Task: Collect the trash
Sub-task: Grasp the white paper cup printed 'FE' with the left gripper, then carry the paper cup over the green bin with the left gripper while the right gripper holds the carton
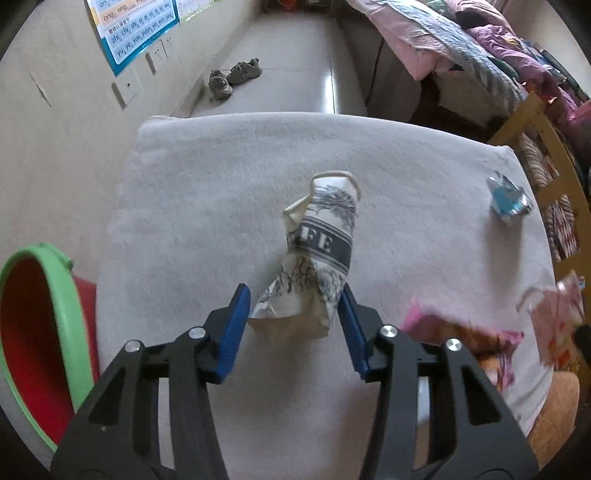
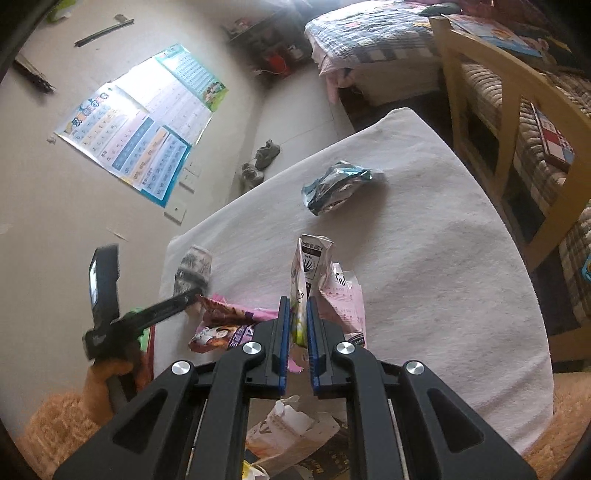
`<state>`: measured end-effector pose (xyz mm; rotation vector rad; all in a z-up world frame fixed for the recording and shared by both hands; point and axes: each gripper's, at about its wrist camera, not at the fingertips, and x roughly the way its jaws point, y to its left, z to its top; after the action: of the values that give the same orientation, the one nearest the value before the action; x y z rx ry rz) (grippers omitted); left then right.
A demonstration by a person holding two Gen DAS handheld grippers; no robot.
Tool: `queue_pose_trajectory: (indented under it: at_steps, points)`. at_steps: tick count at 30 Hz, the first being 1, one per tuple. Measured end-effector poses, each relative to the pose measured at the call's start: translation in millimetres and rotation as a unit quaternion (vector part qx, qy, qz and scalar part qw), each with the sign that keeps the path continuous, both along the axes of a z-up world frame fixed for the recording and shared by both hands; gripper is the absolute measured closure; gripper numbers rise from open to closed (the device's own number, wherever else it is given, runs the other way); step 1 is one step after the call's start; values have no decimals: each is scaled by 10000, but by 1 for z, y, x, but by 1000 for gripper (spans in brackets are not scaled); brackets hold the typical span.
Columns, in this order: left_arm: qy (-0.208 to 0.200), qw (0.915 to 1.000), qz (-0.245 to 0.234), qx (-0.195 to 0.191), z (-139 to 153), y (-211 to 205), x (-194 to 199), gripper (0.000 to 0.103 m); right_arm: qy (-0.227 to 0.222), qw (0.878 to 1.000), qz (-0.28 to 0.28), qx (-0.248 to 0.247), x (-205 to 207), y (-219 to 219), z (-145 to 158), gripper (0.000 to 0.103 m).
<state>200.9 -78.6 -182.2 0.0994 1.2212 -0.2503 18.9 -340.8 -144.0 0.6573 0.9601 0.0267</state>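
A crumpled paper cup [image 1: 317,251] with grey print lies on the white towel-covered table [image 1: 207,192]. My left gripper [image 1: 293,314] straddles the cup's base, both blue pads touching its sides. The right wrist view shows this gripper [image 2: 184,297] at the cup [image 2: 194,267], blurred. My right gripper [image 2: 297,306] is shut on a thin white and pink wrapper [image 2: 310,258], which stands up out of the jaws. A blue and silver wrapper [image 1: 508,199] [image 2: 332,186] lies further back. A pink snack bag [image 1: 461,332] [image 2: 225,328] lies between the two grippers.
A red basin with a green rim [image 1: 33,332] sits low beside the table's left edge. A wooden chair [image 2: 498,122] and a bed [image 2: 369,33] stand to the right. Shoes [image 1: 236,75] lie on the floor beyond. More torn packaging [image 2: 288,432] shows under my right gripper.
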Motion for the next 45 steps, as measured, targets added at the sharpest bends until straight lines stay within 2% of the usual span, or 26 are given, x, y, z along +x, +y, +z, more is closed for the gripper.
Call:
queue_pose_trajectory:
  at_steps: [5,7,9,13,17,18,22,23,24,28,36,40,45]
  points:
    - [-112,9998,96,-143,18,23,-35,57,181,9994,151,-245,4,8,-5,92]
    - [-108,9997,137,-168,19,33,-50,57,356,9989,163,-262,4,8,-14,92]
    - [-78,9996,193,-184,18,45,-63,57,478,9984,162,-261,2,8,-21,85]
    - [12,9994,260,-212,12,55,-76,57,557,9970,196,-496,2,13,-22,85]
    - [84,9993,219,-281,8,57,-81,55,517,9959,205,-710,2,16,-18,61]
    - [70,9993,205,-292,8,56,-80,52,533,9955,216,-753,2,16,-18,60]
    - [28,9992,156,-359,9,54,-81,51,607,9946,232,-811,1,15,-21,64]
    - [35,9992,156,-362,9,53,-82,54,611,9945,209,-828,1,13,-20,74]
    - [45,9992,157,-370,9,53,-82,63,618,9943,189,-846,0,11,-20,88]
    - [0,9988,201,-447,13,55,-83,72,558,9945,158,-868,-2,7,-16,88]
    - [-153,9968,359,-692,32,66,-89,73,15,9967,-18,-814,-6,5,18,90]
    - [-215,9940,511,-944,42,73,-95,73,-257,9964,48,-800,-3,13,40,93]
    - [-428,9922,605,-999,58,82,-103,73,-458,9950,219,-855,-1,27,54,94]
